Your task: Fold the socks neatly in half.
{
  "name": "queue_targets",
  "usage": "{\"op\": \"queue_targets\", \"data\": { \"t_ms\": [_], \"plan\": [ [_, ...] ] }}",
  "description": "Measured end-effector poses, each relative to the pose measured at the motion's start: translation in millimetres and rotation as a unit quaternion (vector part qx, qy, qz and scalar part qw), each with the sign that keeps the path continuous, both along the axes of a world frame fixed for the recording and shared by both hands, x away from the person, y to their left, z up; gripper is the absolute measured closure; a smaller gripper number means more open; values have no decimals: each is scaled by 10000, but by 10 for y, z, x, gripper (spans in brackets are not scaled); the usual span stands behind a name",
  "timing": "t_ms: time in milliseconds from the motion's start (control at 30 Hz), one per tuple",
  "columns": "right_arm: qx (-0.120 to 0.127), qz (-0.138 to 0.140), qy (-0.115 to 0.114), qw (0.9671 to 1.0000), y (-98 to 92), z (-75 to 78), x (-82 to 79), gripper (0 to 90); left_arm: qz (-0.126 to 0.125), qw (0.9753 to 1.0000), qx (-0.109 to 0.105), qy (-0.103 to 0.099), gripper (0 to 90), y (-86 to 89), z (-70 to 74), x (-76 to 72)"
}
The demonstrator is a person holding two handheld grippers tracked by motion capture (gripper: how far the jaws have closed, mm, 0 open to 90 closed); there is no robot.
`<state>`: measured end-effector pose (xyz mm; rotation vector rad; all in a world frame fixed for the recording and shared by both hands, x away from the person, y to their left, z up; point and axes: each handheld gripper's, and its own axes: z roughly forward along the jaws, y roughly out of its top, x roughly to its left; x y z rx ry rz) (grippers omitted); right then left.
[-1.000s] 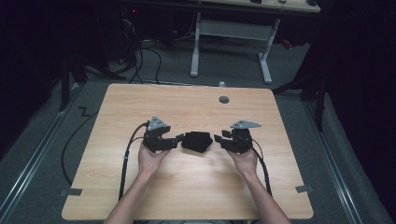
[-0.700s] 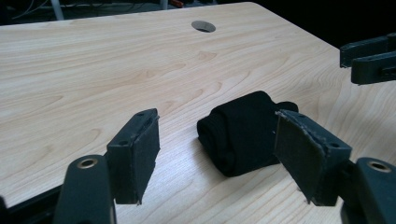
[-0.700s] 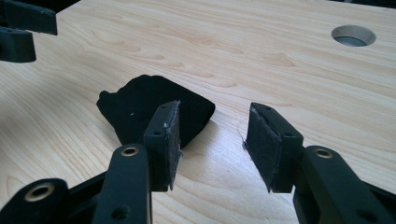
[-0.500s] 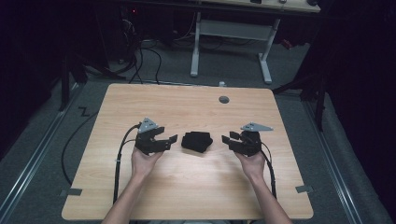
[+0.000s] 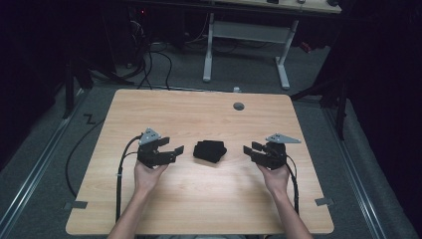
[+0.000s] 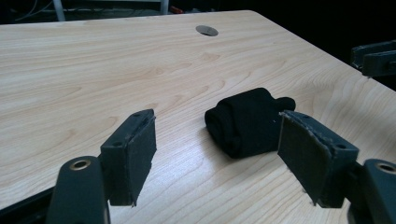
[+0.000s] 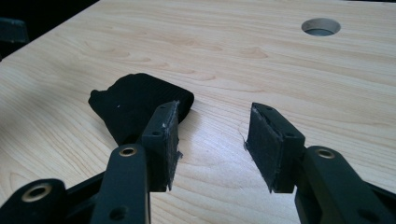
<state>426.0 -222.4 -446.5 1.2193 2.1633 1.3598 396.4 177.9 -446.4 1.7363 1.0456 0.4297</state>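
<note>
A rolled-up black cloth bundle (image 5: 209,150) lies on the wooden table (image 5: 199,114), near its middle. My left gripper (image 5: 176,151) is held to its left, open and empty, with a gap of bare wood between them. In the left gripper view the bundle (image 6: 247,121) sits ahead between the spread pads (image 6: 137,154). My right gripper (image 5: 249,149) is held to the bundle's right, open and empty too. The right gripper view has the bundle (image 7: 137,105) lying behind its left pad (image 7: 163,140), apart from it.
A round cable hole (image 5: 239,106) sits in the table's far right part. Black cables (image 5: 122,169) trail from the grippers toward the near edge. A white desk frame (image 5: 246,47) stands on the floor beyond the table. Darkness surrounds the table.
Both grippers have drawn apart sideways, away from the black bundle. They were close against it a second ago; now it lies free on the table.
</note>
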Motion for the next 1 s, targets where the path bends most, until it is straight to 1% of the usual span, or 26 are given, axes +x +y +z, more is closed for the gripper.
{"op": "queue_targets", "data": {
  "t_ms": [167, 200, 333, 400, 433, 567, 600, 733, 833, 1000],
  "plan": [
    [24, -54, 12, 10000, -62, -22, -15, 529, 60, 10000, -31, 27, 281, 54, -19, -23],
    [64, -92, 41, 9999, -87, -34, -24, 529, 63, 9999, -59, 82, 280, 74, -23, -26],
    [91, -130, 20, 9999, -143, -51, -51, 537, 46, 9999, -61, 128, 280, 103, -18, -32],
    [102, -175, 20, 9998, -156, -56, -61, 537, 47, 9999, -49, 145, 278, 112, -24, -36],
    [118, -243, 18, 9996, -184, -69, -70, 536, 50, 9999, -56, 152, 278, 119, -33, -36],
    [164, -348, 49, 9992, -250, -88, -80, 535, 148, 9995, -152, 240, 278, 190, -88, -45],
    [164, -348, 49, 9992, -250, -88, -80, 535, 148, 9995, -152, 240, 280, 190, -88, -45],
    [161, -430, 68, 9989, -333, -113, -88, 533, 255, 9990, -268, 267, 285, 274, -117, -68],
    [193, -474, 100, 9986, -364, -128, -97, 531, 293, 9987, -273, 303, 285, 304, -117, -68],
    [176, -559, 137, 9982, -455, -165, -116, 527, 392, 9986, -200, 283, 290, 362, -108, -78]
  ]
}}
